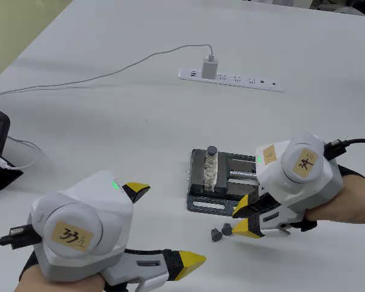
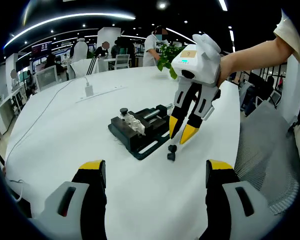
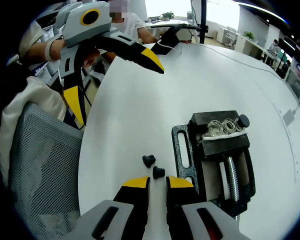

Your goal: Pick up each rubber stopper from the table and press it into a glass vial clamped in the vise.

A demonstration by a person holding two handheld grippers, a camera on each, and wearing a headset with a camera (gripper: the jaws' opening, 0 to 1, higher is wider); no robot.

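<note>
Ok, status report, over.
Left gripper open, empty. Right gripper open, at two loose black rubber stoppers. One glass vial in black metal vise stoppered. Nothing obstructing.

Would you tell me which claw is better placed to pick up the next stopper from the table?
Right. The right claw is right beside the two loose stoppers by the vise, jaws slightly apart. The left claw is open but well off to the side.
</note>
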